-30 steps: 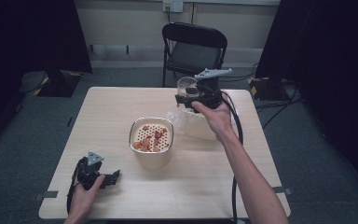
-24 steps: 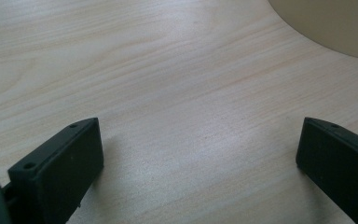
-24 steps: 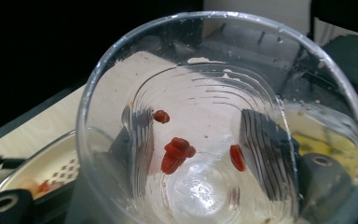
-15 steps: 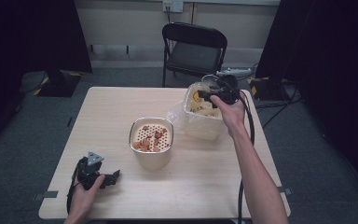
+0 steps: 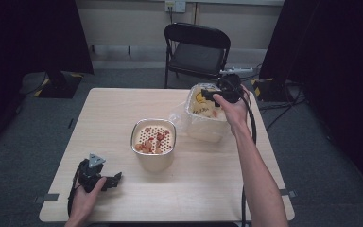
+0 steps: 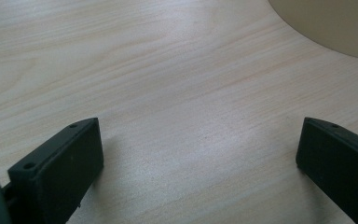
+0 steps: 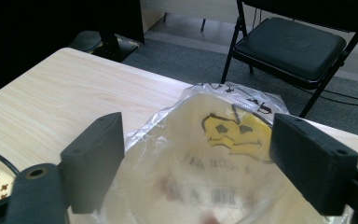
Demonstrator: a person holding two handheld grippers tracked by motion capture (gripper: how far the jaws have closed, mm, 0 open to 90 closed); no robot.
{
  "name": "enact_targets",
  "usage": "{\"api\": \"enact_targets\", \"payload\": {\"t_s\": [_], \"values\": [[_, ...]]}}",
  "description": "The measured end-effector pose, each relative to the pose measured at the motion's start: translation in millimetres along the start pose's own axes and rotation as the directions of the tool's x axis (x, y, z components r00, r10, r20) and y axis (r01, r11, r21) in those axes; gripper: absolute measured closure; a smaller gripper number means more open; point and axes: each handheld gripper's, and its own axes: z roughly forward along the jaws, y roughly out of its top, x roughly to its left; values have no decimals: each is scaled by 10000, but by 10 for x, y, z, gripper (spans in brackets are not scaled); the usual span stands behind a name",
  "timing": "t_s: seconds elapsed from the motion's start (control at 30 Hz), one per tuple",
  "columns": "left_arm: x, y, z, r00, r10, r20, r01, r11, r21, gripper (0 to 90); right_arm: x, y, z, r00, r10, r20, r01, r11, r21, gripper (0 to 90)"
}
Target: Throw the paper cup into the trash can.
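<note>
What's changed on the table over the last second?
The right gripper, jaws open, moved from the table's far edge rightward and over the plastic-lined container. The left gripper stayed resting open near the front edge; the metal-rimmed pot stayed put.

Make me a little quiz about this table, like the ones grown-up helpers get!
1. True or false: the left gripper is holding something.
2. What is the right gripper above? A. the chair B. the bag-lined tub C. the bare table
3. What red and orange stuff lies on the holed tray in the middle pot?

Key
1. False. Its jaws stand wide open over bare table, nothing between them.
2. B. It is over the tub lined with a clear bag, jaws open, while the chair stands behind the table.
3. Small food pieces in the pot; what kind is too small to tell.
</note>
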Motion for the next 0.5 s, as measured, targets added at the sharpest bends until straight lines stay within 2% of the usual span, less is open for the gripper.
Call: {"api": "enact_targets", "payload": {"t_s": [0.23, 0.4, 0.5], "values": [[1, 0, -1, 10000, 8, 11, -8, 10000, 10, 0, -13, -4, -45, 10000, 71, -40, -71, 9999, -92, 162], [0, 0, 0, 10000, -1, 1, 1, 10000, -1, 0, -3, -64, -133, 9999, 114, -107, -116, 9999, -108, 163], [1, 0, 0, 10000, 7, 12, -7, 10000, 3, 0, 15, -110, -203, 9996, -22, -271, 21, 10000, -25, 179]]}}
